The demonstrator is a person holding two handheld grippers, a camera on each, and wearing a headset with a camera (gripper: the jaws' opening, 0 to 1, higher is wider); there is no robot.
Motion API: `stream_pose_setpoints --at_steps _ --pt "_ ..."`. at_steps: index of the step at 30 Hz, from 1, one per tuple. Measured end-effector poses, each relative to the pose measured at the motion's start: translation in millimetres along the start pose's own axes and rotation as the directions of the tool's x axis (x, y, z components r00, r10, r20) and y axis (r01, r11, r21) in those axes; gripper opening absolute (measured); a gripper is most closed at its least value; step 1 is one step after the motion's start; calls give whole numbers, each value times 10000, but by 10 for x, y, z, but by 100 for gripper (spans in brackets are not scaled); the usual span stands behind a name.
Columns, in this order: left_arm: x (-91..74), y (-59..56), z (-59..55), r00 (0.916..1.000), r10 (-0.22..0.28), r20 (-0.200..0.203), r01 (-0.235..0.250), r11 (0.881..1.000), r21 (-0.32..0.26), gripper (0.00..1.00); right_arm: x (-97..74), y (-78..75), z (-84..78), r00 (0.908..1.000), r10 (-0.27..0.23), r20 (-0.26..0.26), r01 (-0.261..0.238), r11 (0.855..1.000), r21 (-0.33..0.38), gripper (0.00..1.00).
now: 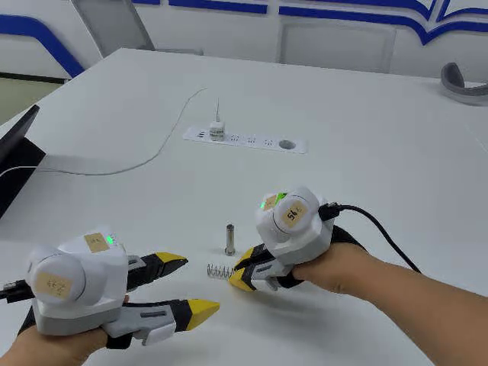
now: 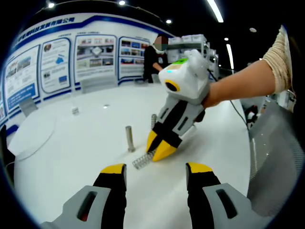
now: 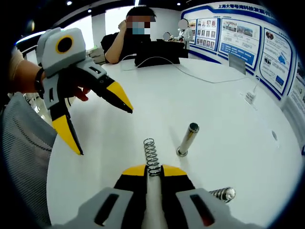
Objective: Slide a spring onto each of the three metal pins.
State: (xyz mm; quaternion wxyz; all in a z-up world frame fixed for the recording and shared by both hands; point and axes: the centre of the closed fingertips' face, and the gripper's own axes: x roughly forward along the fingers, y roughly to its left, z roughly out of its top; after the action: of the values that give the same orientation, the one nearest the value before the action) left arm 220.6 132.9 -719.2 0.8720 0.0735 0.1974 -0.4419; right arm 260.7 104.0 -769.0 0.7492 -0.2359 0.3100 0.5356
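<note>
Pinching one end of a small coiled wire spring, the grey-and-yellow right gripper has its jaws closed on it. The spring lies on the smooth white tabletop, just beside an upright polished metal pin. The left gripper hovers near the table's front edge, jaws spread wide. Bare surface stretches beyond the pin to a flat white power strip.

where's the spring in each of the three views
Head view: spring low centre, held by the right gripper.
Left gripper view: spring lower centre, at the yellow fingers.
Right gripper view: spring centre, poking from the shut fingers.
Shared landmark: upright metal pin beside it.
</note>
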Motion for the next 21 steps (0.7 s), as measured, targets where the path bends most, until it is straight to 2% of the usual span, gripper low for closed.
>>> stream_pose_setpoints --at_steps 10,21 --pt "75 -97 6 9994 -293 -156 297 9992 256 50 -174 118 -90 9994 236 -254 -243 9994 -264 11" --pt "164 -252 18 9964 -781 -326 802 9942 720 48 -497 311 -76 9959 763 -496 -820 9888 -1248 11"
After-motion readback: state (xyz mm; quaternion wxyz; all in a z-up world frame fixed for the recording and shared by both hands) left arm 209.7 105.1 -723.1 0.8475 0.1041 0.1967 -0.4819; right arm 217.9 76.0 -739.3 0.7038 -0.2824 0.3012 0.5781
